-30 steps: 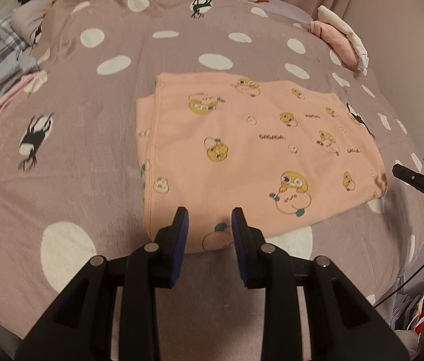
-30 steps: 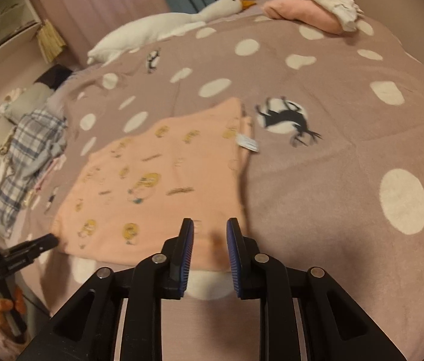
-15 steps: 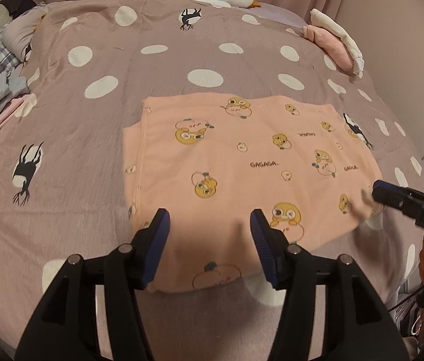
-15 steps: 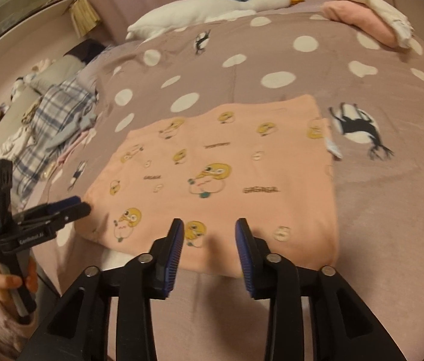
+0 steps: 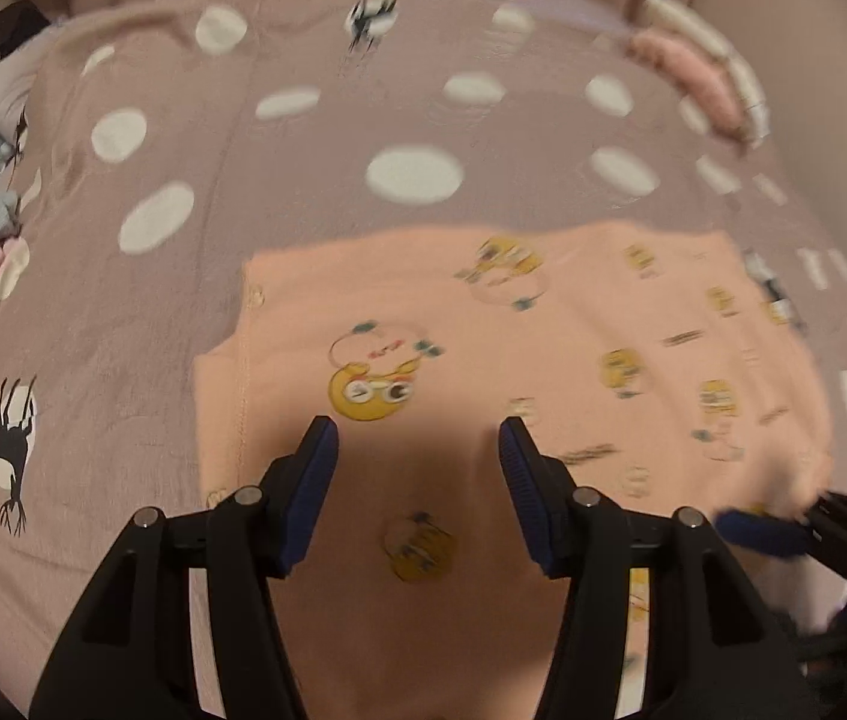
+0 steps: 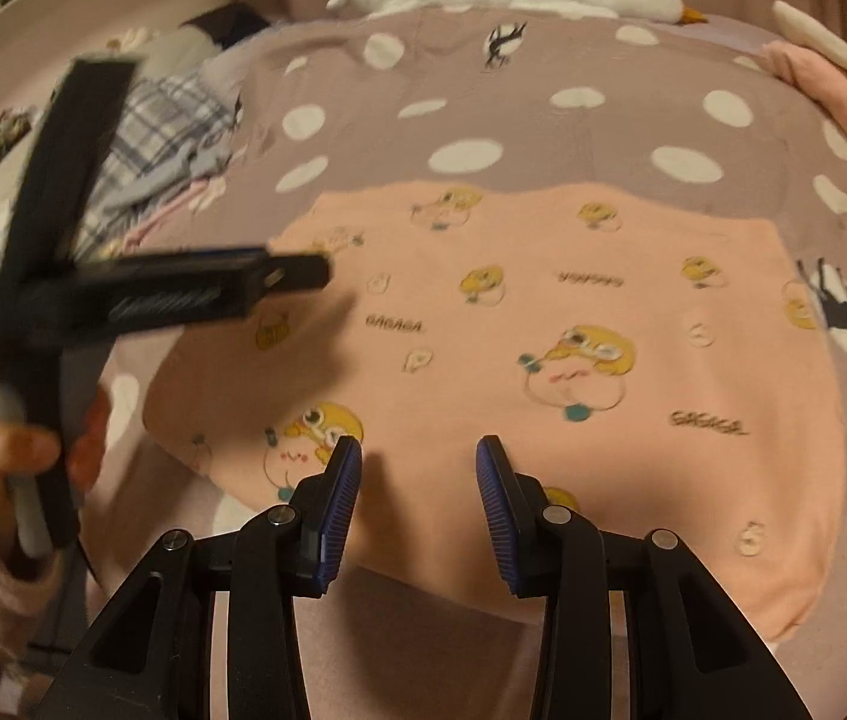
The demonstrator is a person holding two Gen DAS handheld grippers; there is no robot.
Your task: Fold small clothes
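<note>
A small peach cloth with yellow cartoon ducks lies flat and folded on the near part of the mauve spotted bedspread. The left gripper and the right gripper hang over its near edge, jaws apart, holding nothing

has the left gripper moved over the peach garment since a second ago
Yes. The left gripper has advanced from the peach garment's near hem to above its printed middle.

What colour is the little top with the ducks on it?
The small folded cotton top is peach-pink with yellow ducks, clearest in the right wrist view.
</note>
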